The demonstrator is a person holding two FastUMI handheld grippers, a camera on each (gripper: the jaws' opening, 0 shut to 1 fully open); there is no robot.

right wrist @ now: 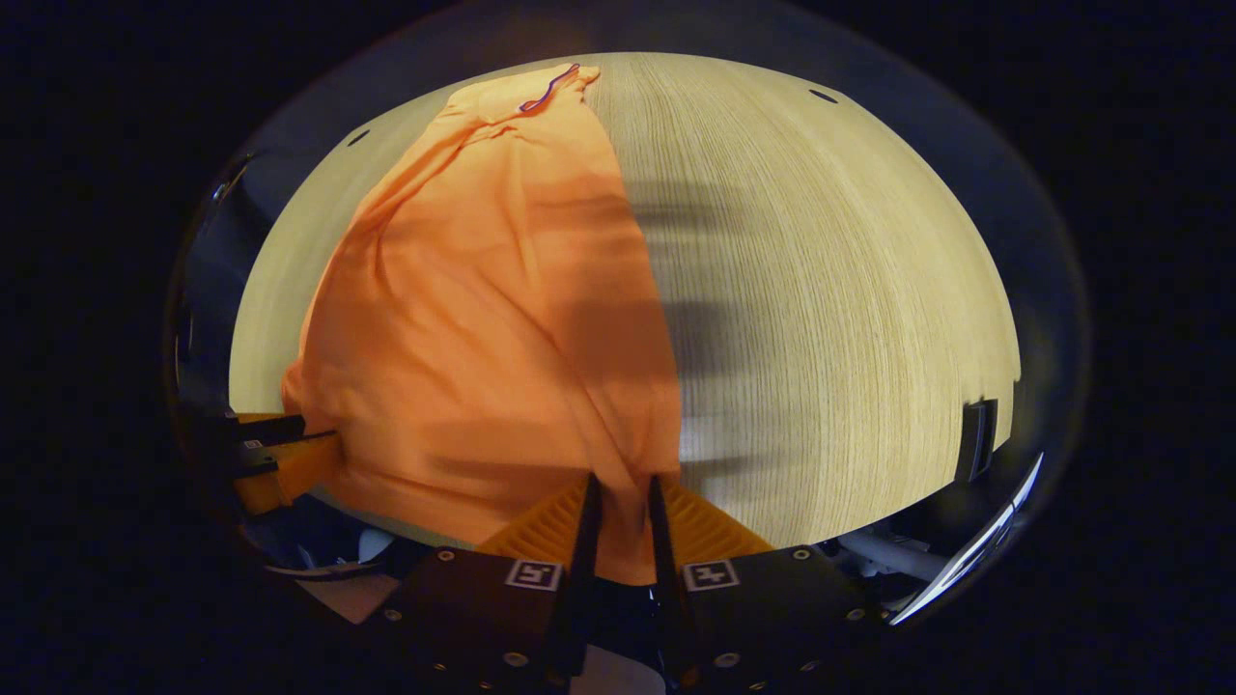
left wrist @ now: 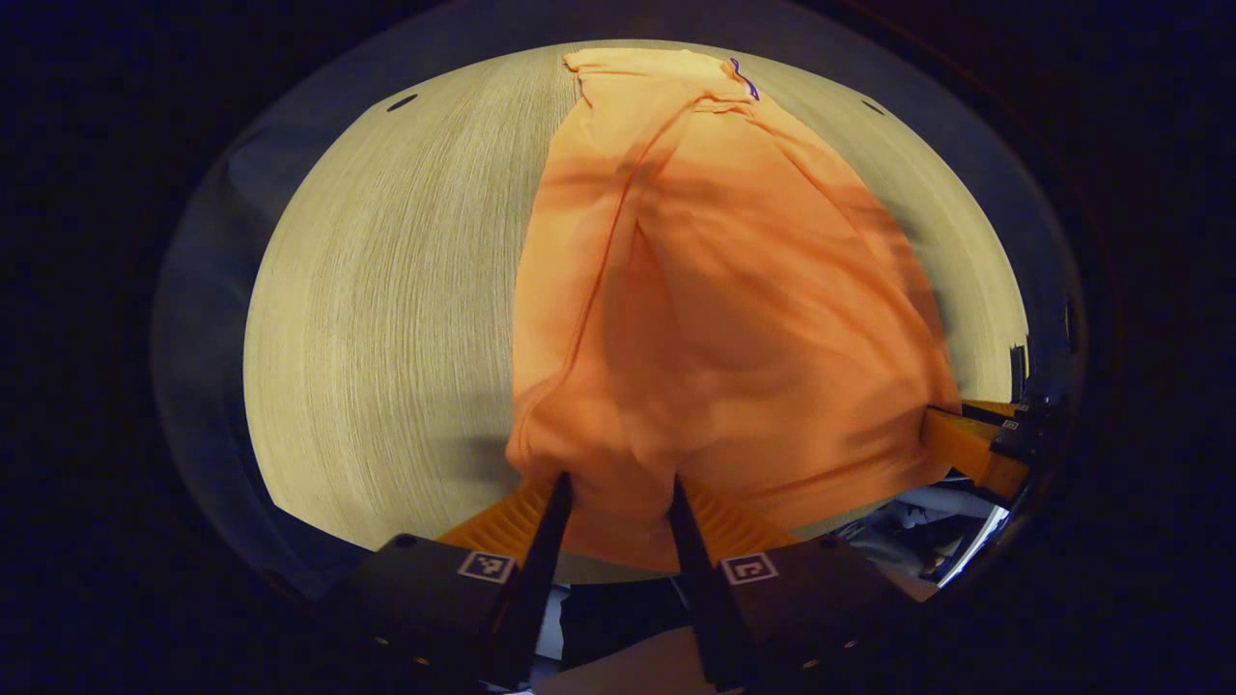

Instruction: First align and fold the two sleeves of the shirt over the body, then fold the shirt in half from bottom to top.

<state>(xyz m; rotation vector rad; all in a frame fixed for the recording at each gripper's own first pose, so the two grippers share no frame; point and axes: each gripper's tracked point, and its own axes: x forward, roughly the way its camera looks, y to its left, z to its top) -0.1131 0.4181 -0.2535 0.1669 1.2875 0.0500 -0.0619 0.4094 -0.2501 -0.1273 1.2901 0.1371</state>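
On the wooden table (left wrist: 386, 319), both tongs (left wrist: 618, 497) (right wrist: 623, 497) pinch the orange shirt's (left wrist: 715, 319) near hem.

Lying bare and open on the left of the shirt (left wrist: 695, 290) in the left gripper view: a wide stretch of wooden table (left wrist: 386, 319), with nothing standing on it. Lying equally open on the shirt's other side in the right gripper view, bare wood running out to the far edge. Blocking the middle: the shirt itself, rising from the tabletop toward both grippers. Crowding the near edge: the left gripper (left wrist: 618, 487) and right gripper (right wrist: 623, 483), each pinching cloth at the hem, well apart, with the lifted hem stretching between them.
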